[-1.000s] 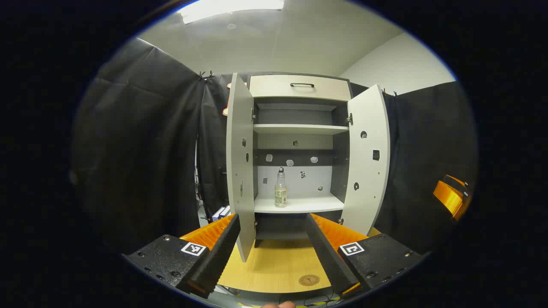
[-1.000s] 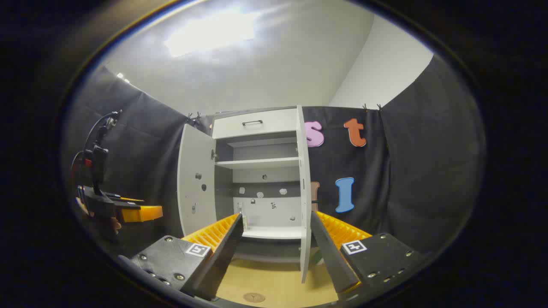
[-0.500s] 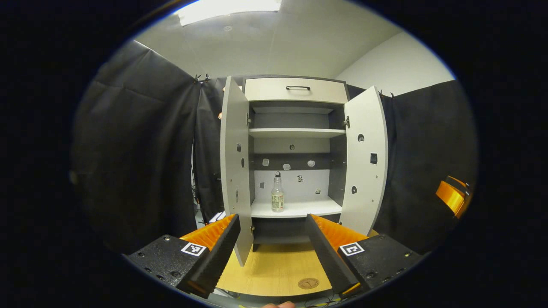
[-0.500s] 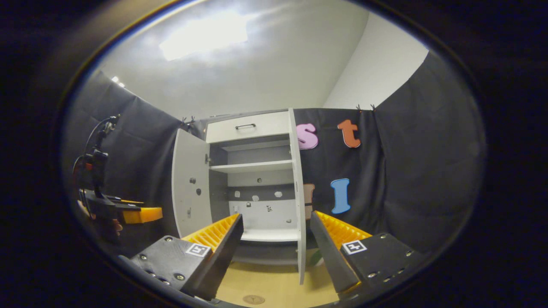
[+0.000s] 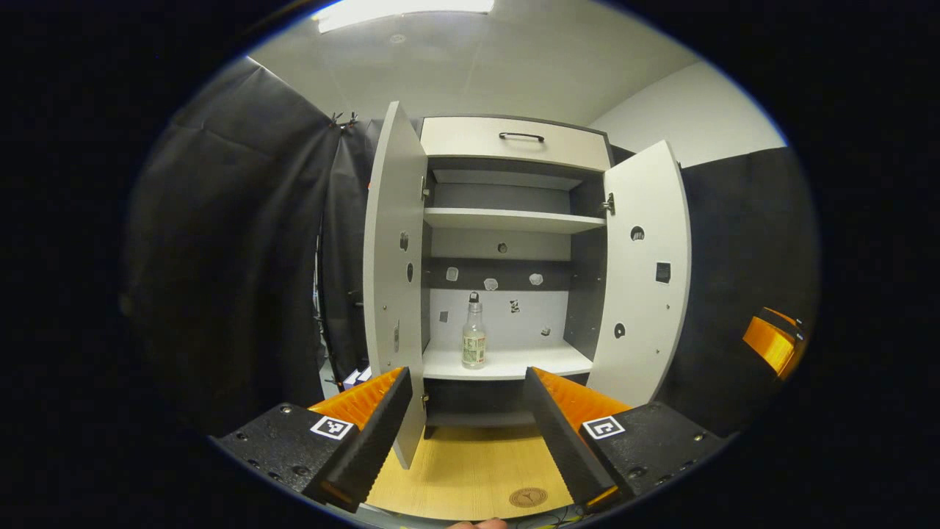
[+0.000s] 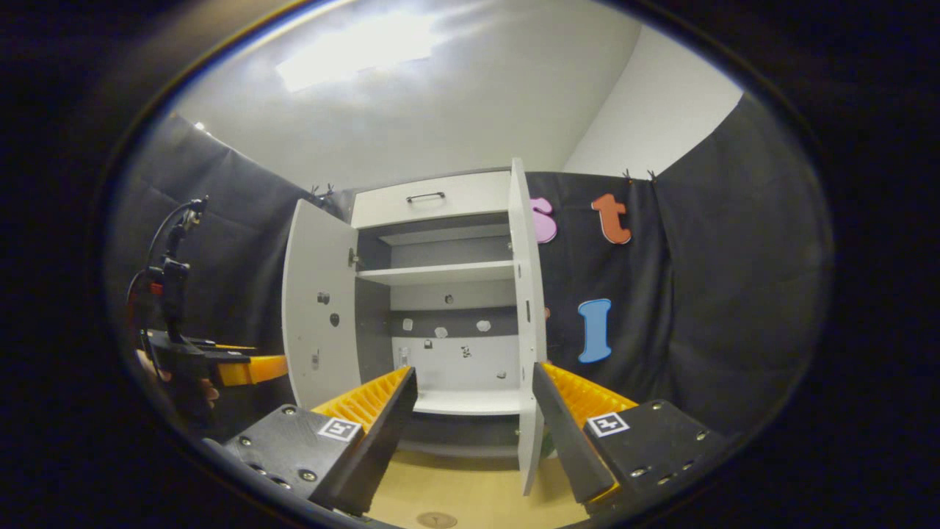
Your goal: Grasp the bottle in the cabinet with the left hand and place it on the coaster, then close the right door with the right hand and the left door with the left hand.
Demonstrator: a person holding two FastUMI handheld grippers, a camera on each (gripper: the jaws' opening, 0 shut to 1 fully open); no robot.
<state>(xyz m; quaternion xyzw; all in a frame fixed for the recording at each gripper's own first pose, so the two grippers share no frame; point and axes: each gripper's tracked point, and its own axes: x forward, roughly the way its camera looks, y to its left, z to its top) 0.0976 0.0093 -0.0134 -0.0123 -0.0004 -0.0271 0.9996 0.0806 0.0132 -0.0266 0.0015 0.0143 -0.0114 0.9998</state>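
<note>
A clear bottle [image 5: 474, 338] with a label stands upright on the cabinet's lower shelf [image 5: 507, 362], near its left side. Both doors hang open: the left door [image 5: 393, 279] and the right door [image 5: 642, 272]. A round brown coaster [image 5: 528, 497] lies on the wooden tabletop [image 5: 470, 470] in front of the cabinet. My left gripper [image 5: 466, 380] is open and empty, short of the cabinet, with the bottle showing between its fingers. My right gripper [image 6: 474, 375] is also open and empty, facing the right door's edge [image 6: 526, 330]. The left gripper [image 6: 246, 369] also appears at the left of the right gripper view.
The cabinet has a top drawer with a dark handle [image 5: 521, 137] and a bare upper shelf [image 5: 510, 219]. Black cloth walls stand on both sides. The right gripper's body [image 5: 769, 344] shows at the far right. A hand [image 6: 158, 365] holds the left gripper.
Both grippers have drawn a little closer to the cabinet, which looks larger now. The bottle, the doors and both grippers' open fingers are unchanged.
</note>
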